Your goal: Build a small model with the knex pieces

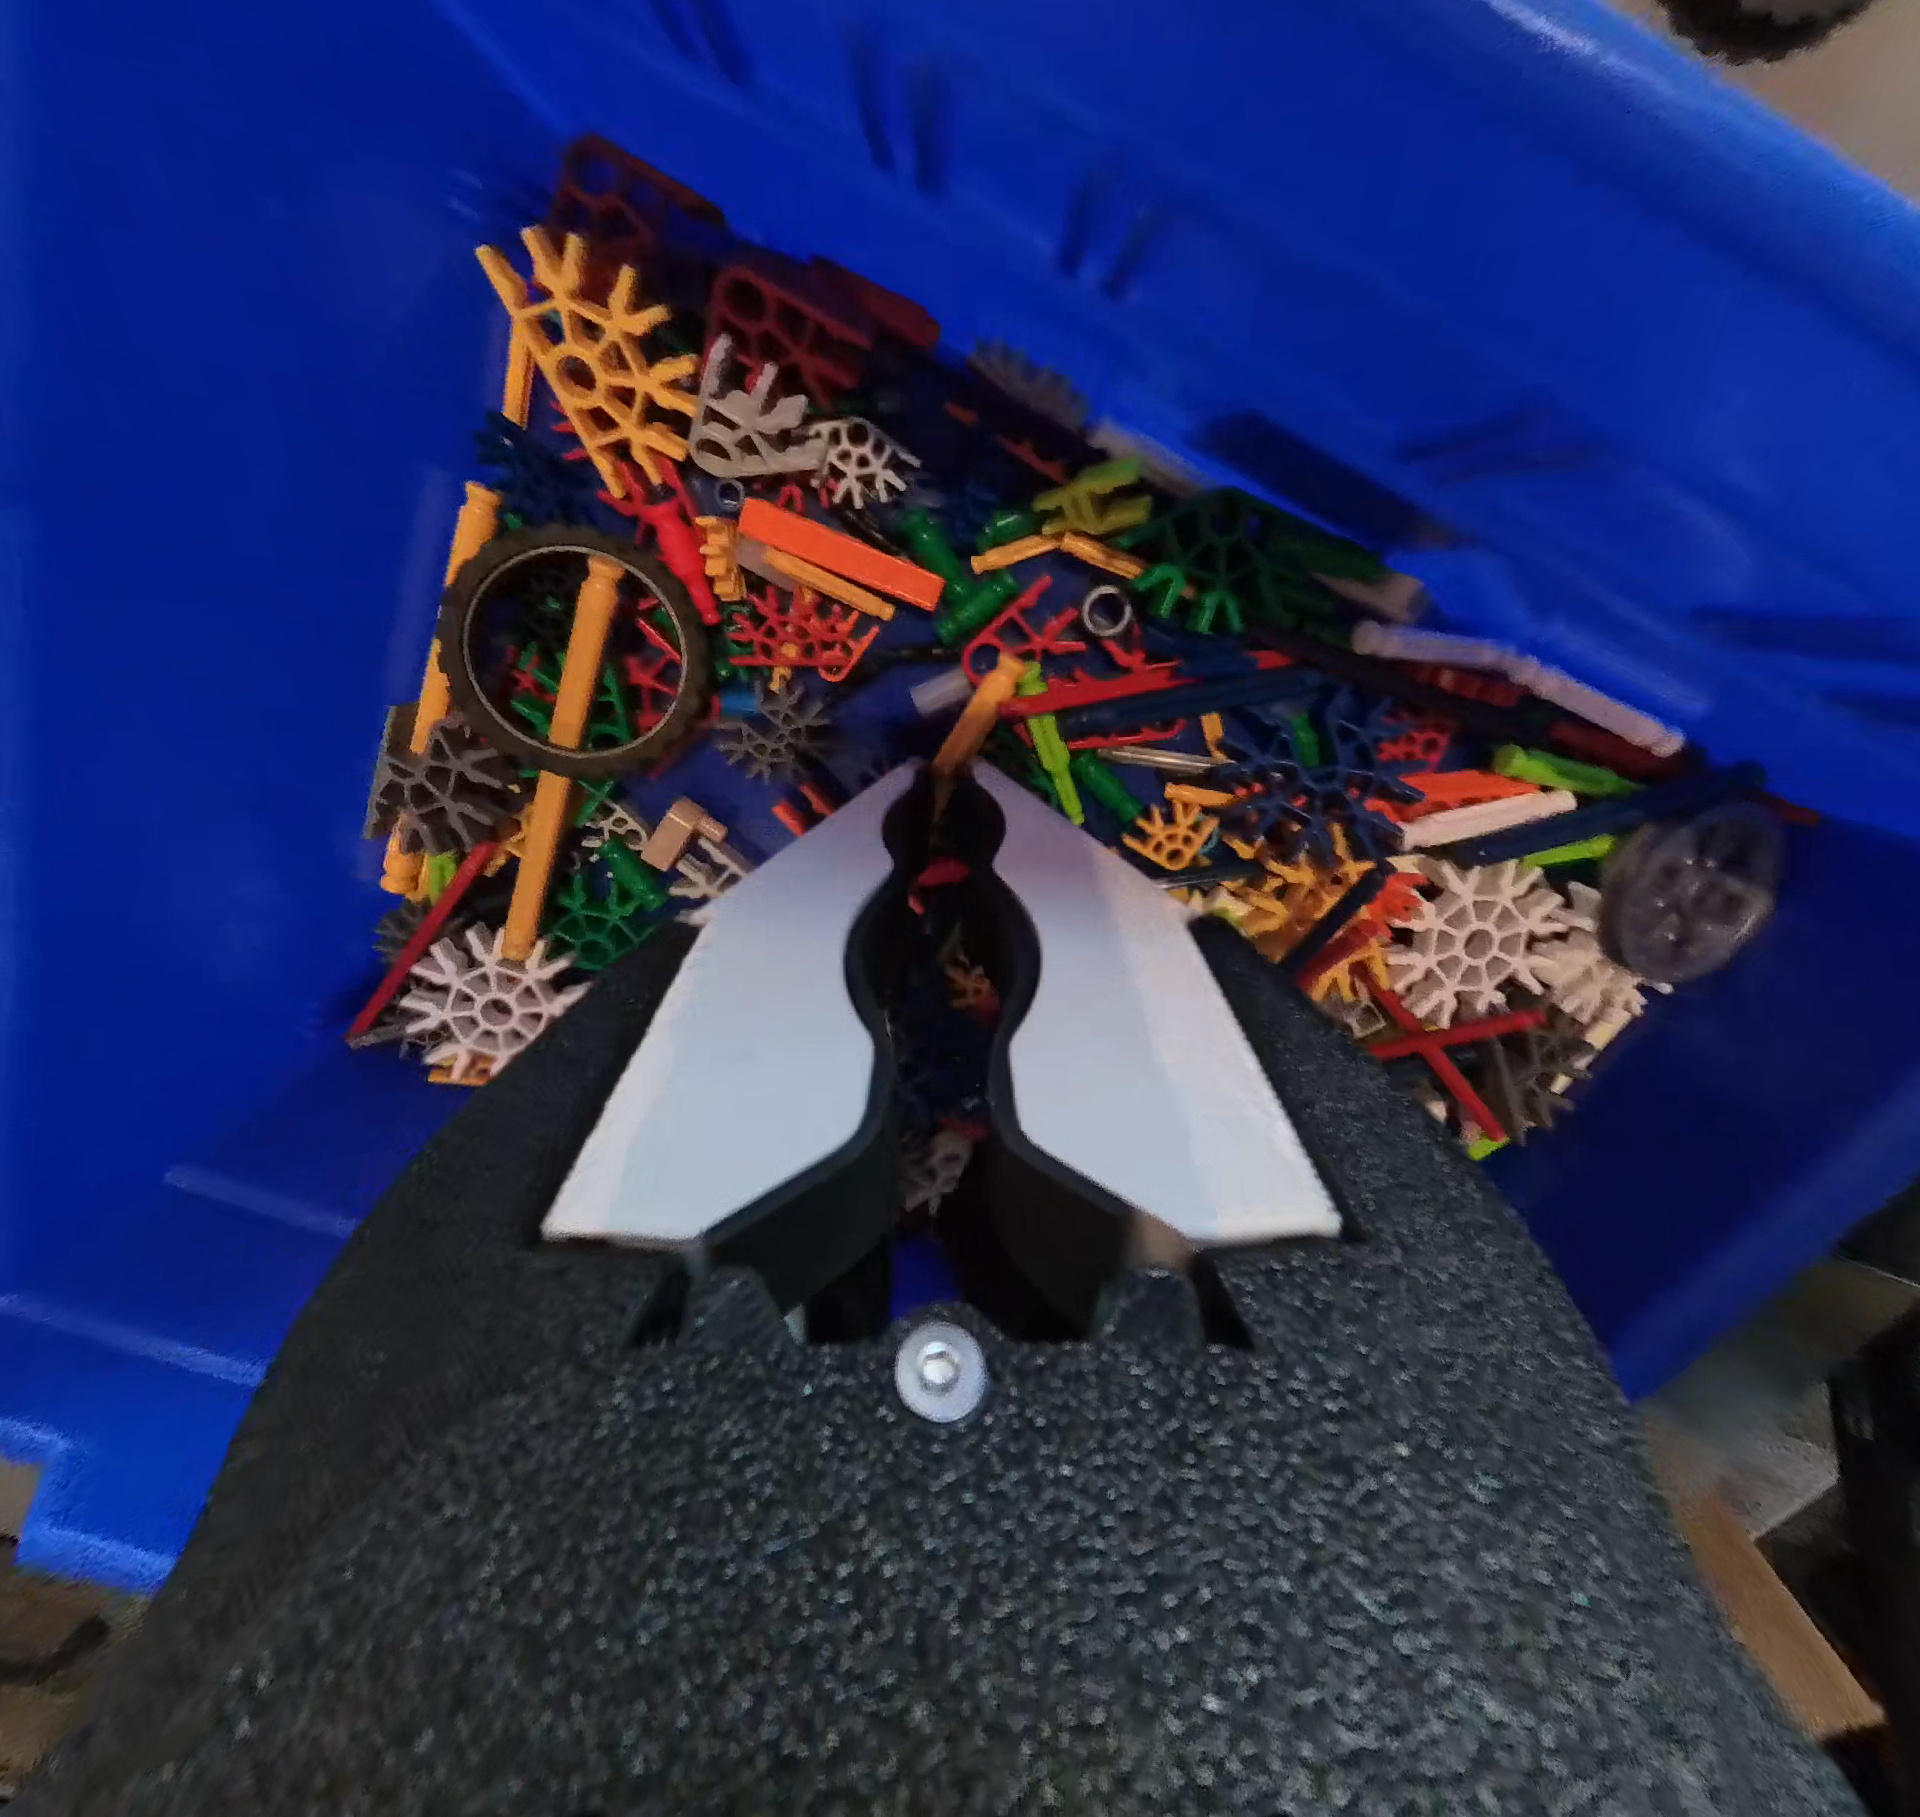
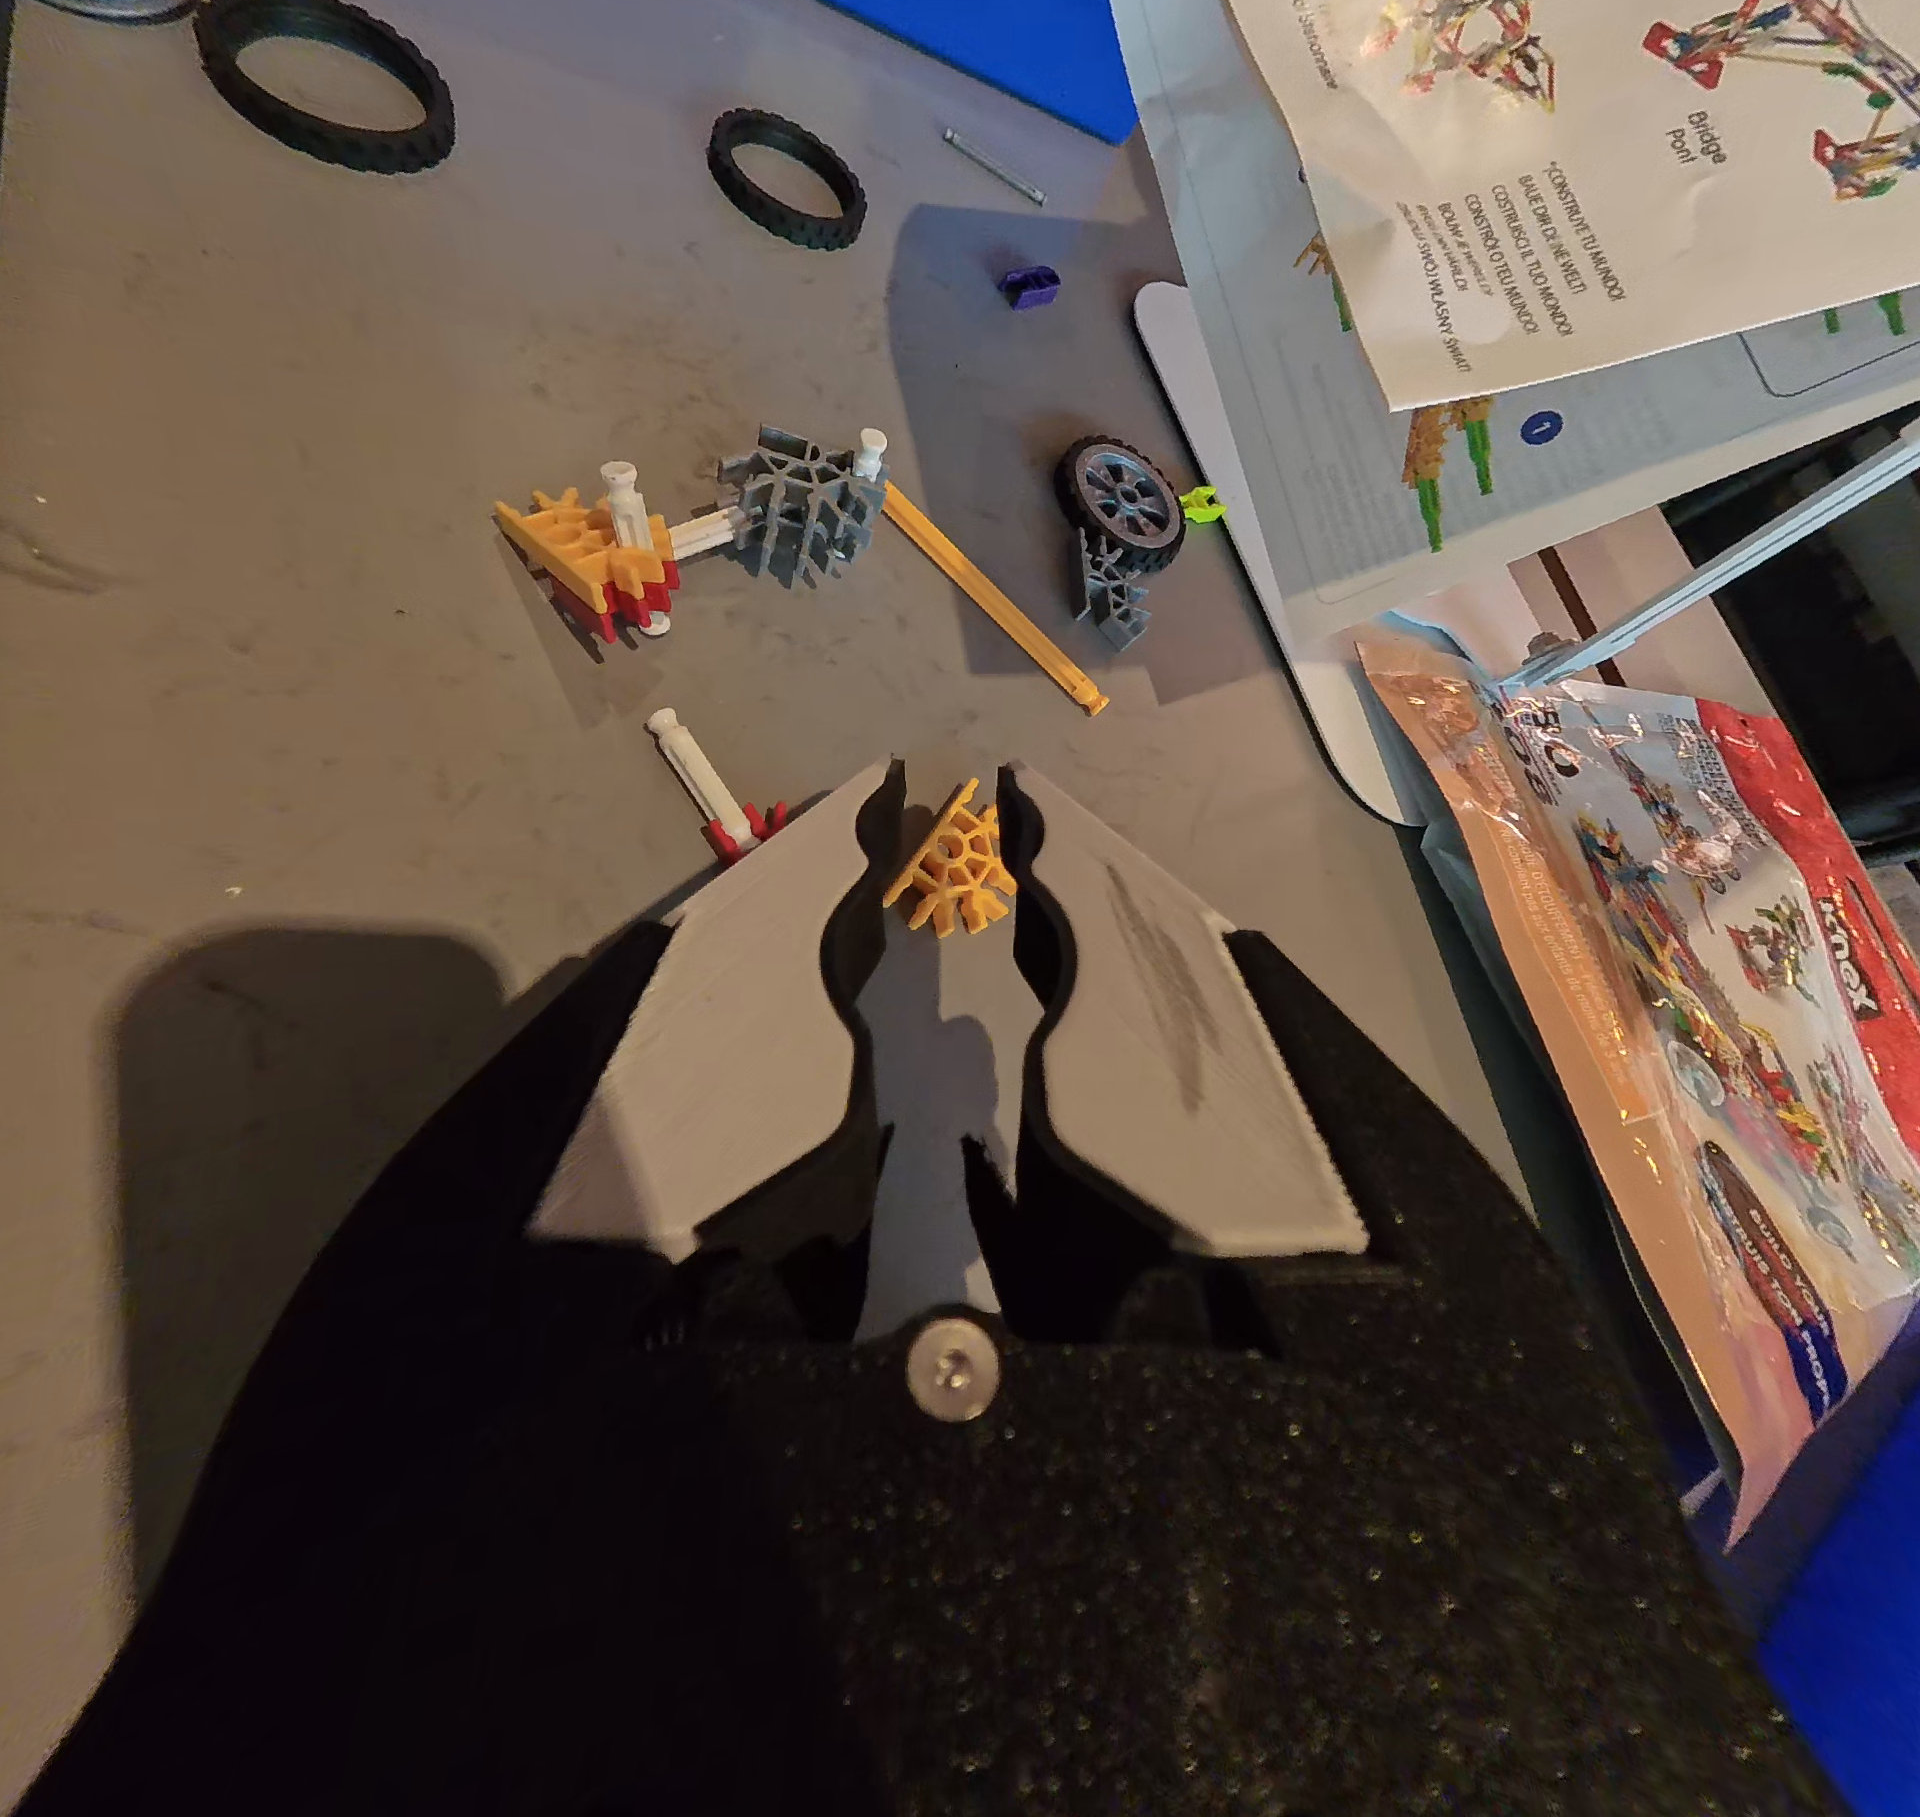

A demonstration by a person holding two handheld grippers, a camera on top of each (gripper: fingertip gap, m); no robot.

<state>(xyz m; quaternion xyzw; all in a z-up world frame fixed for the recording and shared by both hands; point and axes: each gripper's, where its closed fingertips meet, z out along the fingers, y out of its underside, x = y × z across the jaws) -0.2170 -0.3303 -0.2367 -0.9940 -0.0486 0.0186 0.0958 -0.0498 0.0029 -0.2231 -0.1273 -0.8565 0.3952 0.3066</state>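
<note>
Blue bin [image 1: 260, 417] holds toy pieces | left gripper [image 1: 945, 775] seemingly pinching yellow rod [image 1: 971, 718] | right gripper [image 2: 951, 780] apart

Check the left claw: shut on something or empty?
Shut on a yellow rod. The left claw has its tips closed together over the blue bin, and the rod sticks out from between them above the loose parts.
</note>
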